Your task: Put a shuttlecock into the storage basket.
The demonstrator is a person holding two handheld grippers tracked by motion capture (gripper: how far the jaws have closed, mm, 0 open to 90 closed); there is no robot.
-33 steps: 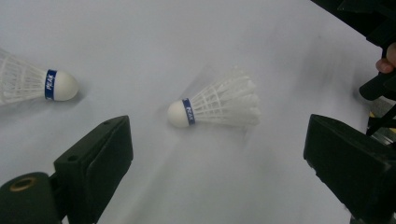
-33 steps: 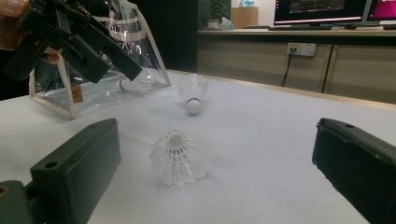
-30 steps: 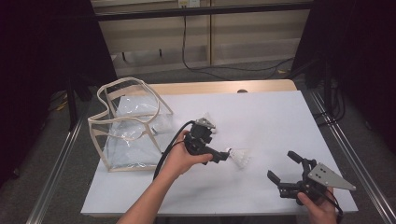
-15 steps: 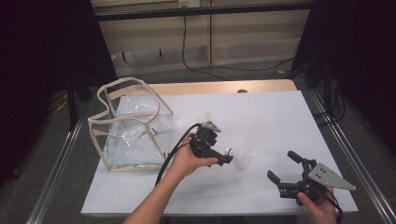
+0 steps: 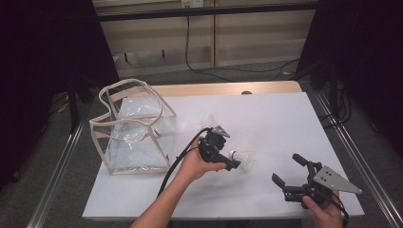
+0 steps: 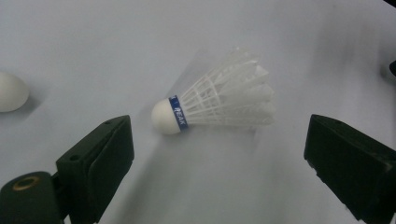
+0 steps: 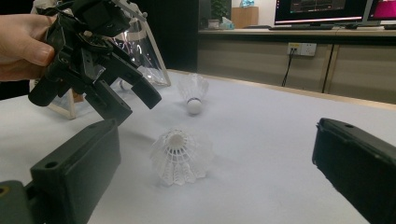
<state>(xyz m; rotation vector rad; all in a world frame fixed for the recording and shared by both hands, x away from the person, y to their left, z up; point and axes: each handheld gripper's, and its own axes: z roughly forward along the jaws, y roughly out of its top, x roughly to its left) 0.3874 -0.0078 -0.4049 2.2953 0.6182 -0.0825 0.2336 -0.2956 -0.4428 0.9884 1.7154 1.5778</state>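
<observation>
A white feather shuttlecock (image 5: pixel 245 159) (image 6: pixel 219 107) lies on its side on the white table (image 5: pixel 285 123), its cork ringed by a blue band. My left gripper (image 5: pixel 234 162) (image 6: pixel 222 140) hovers just over it, open, one jaw on each side and neither touching. In the right gripper view that left gripper (image 7: pixel 135 105) hangs tilted above and left of the shuttlecock (image 7: pixel 180 156). My right gripper (image 5: pixel 288 169) (image 7: pixel 217 140) rests open near the table's front right, empty, facing the shuttlecock. A second shuttlecock (image 5: pixel 209 120) (image 7: pixel 193 93) lies farther back.
A clear plastic tote bag (image 5: pixel 133 128) (image 7: pixel 140 46) with beige trim stands open at the table's left. The left gripper's black cable (image 5: pixel 178 159) trails back along the forearm. The second shuttlecock's cork (image 6: pixel 9 91) shows at the left gripper view's left edge.
My left gripper has moved right and forward, closing in over the nearer shuttlecock. The right gripper has stayed put.
</observation>
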